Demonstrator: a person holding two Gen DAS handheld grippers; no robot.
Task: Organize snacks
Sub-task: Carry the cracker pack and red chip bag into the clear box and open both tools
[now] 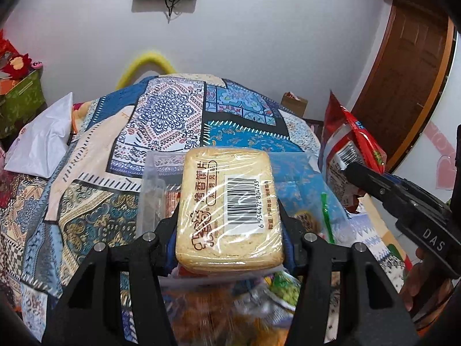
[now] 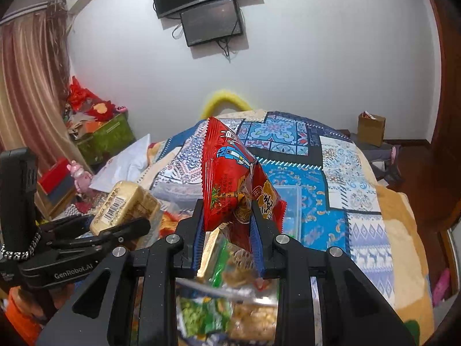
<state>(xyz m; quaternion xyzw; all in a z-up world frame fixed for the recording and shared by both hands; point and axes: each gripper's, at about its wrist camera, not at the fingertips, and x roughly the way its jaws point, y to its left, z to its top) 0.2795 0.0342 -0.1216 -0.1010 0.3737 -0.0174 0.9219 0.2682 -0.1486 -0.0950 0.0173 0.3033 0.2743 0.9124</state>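
My left gripper [image 1: 229, 225] has its fingers clamped on a wrapped pack of toasted bread slices [image 1: 229, 201] (barcode side up), held above the quilted bed [image 1: 161, 121]. My right gripper [image 2: 227, 222] pinches a red snack bag [image 2: 230, 178] upright over blurred snacks [image 2: 224, 311] below.

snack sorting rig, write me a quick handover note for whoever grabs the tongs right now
Left tongs: shut on the wrapped tan snack block, held up over the bed.
Right tongs: shut on red snack packets, also lifted.
Clear plastic box sits on the patchwork quilt ahead; more loose snacks lie below the tongs.
Done: two grabs. Left: place both, then sort the loose ones.
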